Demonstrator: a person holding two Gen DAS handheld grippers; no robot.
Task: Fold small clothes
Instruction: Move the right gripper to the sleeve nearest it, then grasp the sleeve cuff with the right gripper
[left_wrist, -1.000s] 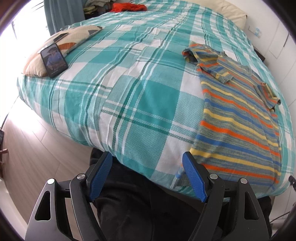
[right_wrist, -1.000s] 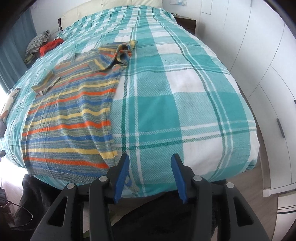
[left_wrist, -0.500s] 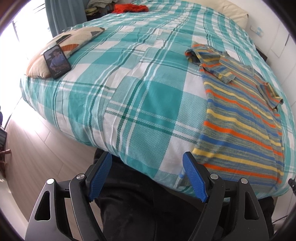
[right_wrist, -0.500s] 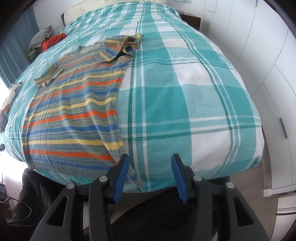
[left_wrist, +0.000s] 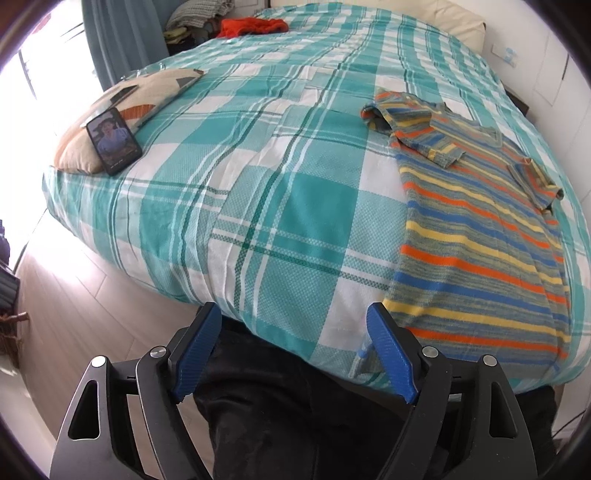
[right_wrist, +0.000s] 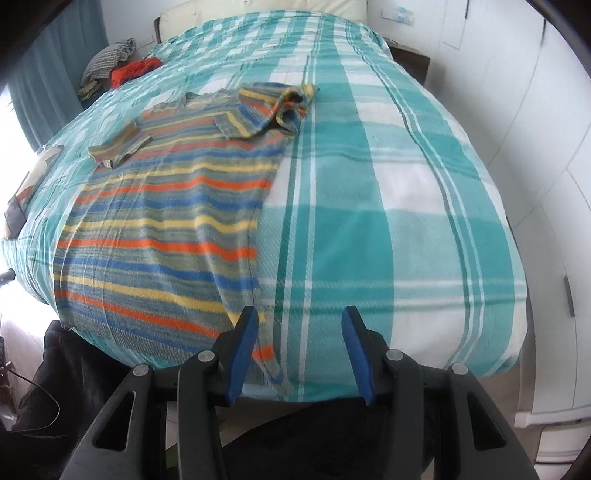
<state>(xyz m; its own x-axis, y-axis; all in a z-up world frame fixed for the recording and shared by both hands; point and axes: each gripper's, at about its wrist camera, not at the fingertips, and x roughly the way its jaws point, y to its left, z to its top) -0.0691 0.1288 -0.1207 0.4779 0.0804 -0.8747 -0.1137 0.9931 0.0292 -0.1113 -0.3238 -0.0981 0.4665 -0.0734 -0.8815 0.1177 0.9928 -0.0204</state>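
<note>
Both views drew nearer the striped shirt (right_wrist: 166, 221); each claw gapes empty.

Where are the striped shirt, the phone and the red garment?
striped shirt (left_wrist: 480, 258), left wrist view, middle of its body.
phone (left_wrist: 113, 140), left wrist view, centre of its lit screen.
red garment (left_wrist: 255, 26), left wrist view, middle of the heap.

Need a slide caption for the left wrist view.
Open left gripper hovers at the bed's edge beside a striped T-shirt.
</note>
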